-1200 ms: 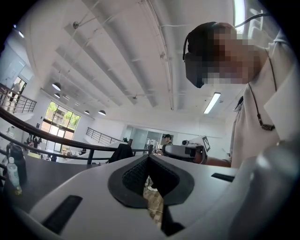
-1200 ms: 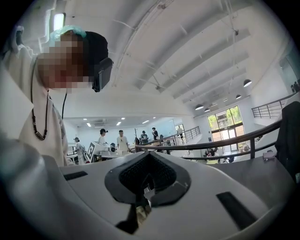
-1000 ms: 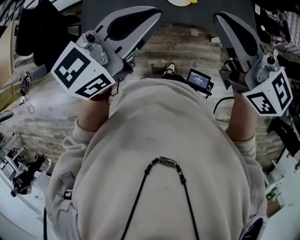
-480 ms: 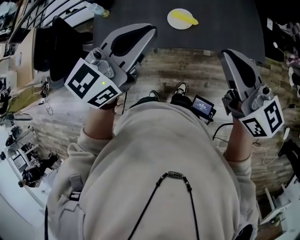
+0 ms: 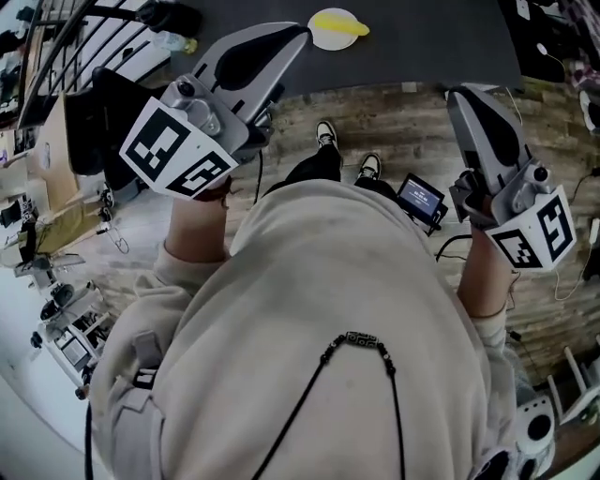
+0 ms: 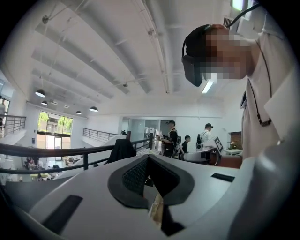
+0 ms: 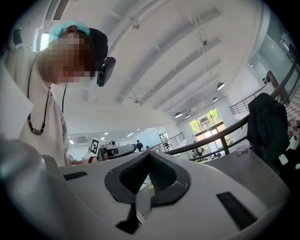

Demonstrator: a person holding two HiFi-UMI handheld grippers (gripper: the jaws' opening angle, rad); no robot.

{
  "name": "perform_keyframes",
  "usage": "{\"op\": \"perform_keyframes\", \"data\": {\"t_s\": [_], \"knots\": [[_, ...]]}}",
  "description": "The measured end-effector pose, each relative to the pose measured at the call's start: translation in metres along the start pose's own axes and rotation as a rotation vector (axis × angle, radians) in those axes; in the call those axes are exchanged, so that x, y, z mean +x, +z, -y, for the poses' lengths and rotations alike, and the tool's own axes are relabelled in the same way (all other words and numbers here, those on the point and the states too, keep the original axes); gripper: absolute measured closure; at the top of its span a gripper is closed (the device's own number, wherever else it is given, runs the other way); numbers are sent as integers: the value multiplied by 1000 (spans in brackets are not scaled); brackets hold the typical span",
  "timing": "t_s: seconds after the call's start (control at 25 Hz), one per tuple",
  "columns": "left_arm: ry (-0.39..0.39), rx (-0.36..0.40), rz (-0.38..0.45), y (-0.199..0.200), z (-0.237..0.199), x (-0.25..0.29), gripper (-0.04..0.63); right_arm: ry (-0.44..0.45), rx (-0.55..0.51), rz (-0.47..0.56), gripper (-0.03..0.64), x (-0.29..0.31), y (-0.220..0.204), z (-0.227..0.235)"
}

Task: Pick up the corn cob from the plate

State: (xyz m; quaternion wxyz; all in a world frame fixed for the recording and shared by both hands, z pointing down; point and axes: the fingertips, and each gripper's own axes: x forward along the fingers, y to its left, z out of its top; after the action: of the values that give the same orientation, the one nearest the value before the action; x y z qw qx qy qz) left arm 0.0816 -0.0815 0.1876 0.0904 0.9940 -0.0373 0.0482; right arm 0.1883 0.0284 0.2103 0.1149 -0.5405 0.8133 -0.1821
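Observation:
A yellow corn cob lies on a small white plate near the front edge of a dark table, seen only in the head view. My left gripper is held in the air with its tip just left of the plate, jaws together and holding nothing. My right gripper hangs over the wooden floor, short of the table edge and well right of the plate, also shut and holding nothing. In the left gripper view and the right gripper view the pads meet and only the room shows beyond them.
My own pale sweatshirt fills the lower head view. On the wooden floor are my shoes and a small screen device with cables. A black jacket hangs on a railing at left. Several people stand far off.
The plate with the corn has come into view from the top edge and shifted left. Both grippers have drifted towards the table and one foot has stepped forward. Both jaws stay together.

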Motion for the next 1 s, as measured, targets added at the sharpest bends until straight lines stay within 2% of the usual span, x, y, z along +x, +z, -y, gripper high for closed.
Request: {"op": "perform_keyframes", "data": {"t_s": [0.16, 0.24, 0.36, 0.44, 0.52, 0.56, 0.64, 0.76, 1.0], "knots": [[-88, 55, 47, 24, 0, 15, 592, -66, -11, 46, 604, -8, 12, 7], [-143, 84, 60, 23, 8, 30, 592, -100, -30, 81, 604, -22, 12, 12], [-208, 85, 76, 13, 25, 41, 592, -153, -43, 104, 604, -43, 5, 12], [-237, 138, 84, 20, 26, 38, 592, -157, -70, 145, 604, -41, 5, 6], [-243, 201, 102, 45, 15, 22, 592, -147, -111, 180, 604, -26, 18, -7], [-232, 187, 119, 59, 9, 9, 592, -147, -125, 161, 604, -19, 30, -19], [-204, 103, 147, 82, -5, -21, 592, -154, -141, 86, 604, -5, 59, -48], [-183, 25, 121, 89, -27, -52, 592, -146, -153, 32, 604, 23, 78, -77], [-218, -96, 22, -9, -10, -42, 592, -139, -158, -46, 604, 28, 30, -59]]}}
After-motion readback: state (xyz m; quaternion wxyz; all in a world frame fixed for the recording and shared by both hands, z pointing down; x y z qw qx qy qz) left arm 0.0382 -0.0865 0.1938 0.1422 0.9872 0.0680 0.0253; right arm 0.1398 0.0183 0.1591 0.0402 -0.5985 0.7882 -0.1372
